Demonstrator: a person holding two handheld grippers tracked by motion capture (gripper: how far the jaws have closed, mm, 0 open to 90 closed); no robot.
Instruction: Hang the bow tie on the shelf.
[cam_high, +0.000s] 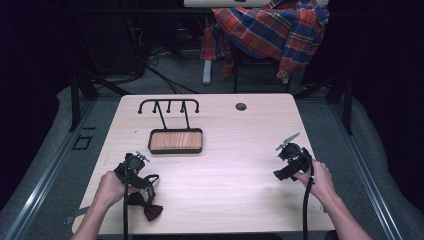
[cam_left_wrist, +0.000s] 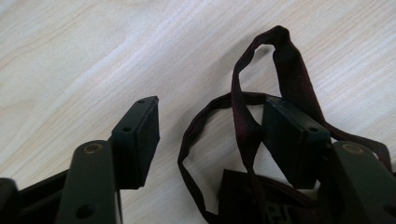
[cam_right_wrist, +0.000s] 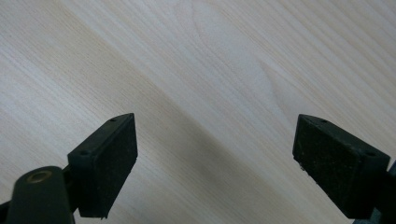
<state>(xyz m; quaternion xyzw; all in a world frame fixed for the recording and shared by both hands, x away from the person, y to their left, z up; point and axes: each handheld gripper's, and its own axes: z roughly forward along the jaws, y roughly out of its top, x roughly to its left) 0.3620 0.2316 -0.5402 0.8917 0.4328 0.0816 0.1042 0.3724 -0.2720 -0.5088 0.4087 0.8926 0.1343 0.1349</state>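
Wooden table (cam_high: 225, 170): left hand-held gripper (cam_left_wrist: 210, 135) seemingly straddles strap (cam_left_wrist: 243, 121).

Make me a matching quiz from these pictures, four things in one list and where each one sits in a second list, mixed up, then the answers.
Things:
1. bow tie
2. tray
3. plaid cloth
4. round hole

Places:
A. draped over a chair beyond the table
B. in the tabletop near its far edge, right of the hook rack
C. near corner of the table, at the left gripper, its strap looping between the open jaws
D. at the foot of the hook rack, on the left half of the table

Pairs: 1-C, 2-D, 3-A, 4-B
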